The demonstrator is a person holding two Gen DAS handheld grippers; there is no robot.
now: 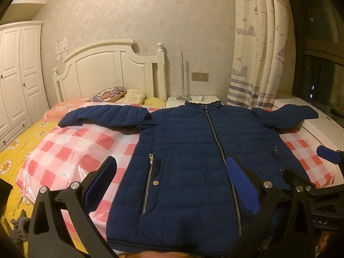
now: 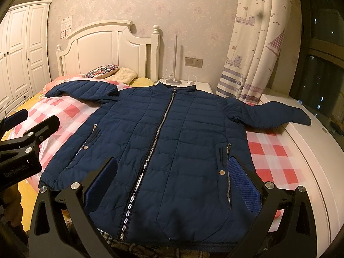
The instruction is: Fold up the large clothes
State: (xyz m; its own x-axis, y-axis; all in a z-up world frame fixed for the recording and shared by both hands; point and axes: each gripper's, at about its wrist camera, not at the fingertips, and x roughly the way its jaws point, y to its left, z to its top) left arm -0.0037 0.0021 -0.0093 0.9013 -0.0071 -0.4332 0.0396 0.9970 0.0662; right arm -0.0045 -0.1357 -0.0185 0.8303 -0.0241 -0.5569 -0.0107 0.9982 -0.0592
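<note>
Your left claw (image 1: 169, 185) hangs spread wide over the lower front of the jacket (image 1: 193, 150), gripping nothing. From this camera, the blue jacket lies face up and zipped on a red-and-white checked cloth (image 1: 71, 142) covering the bed (image 1: 13, 150), collar toward the white headboard (image 1: 111, 66). One sleeve (image 1: 103, 116) stretches out toward the pillows (image 1: 120, 94). Your right claw (image 1: 305, 167) shows at the right edge, also released.

From the right camera, your right claw (image 2: 172, 185) is spread apart above the jacket (image 2: 161, 139) near its hem, empty. The zipper (image 2: 150, 150) runs straight up the middle. The far sleeve (image 2: 275, 116) reaches onto a white ledge (image 2: 311, 150) beside the curtain (image 2: 253, 43). Your left claw (image 2: 32, 122) sits at the left edge, fingers apart.
</note>
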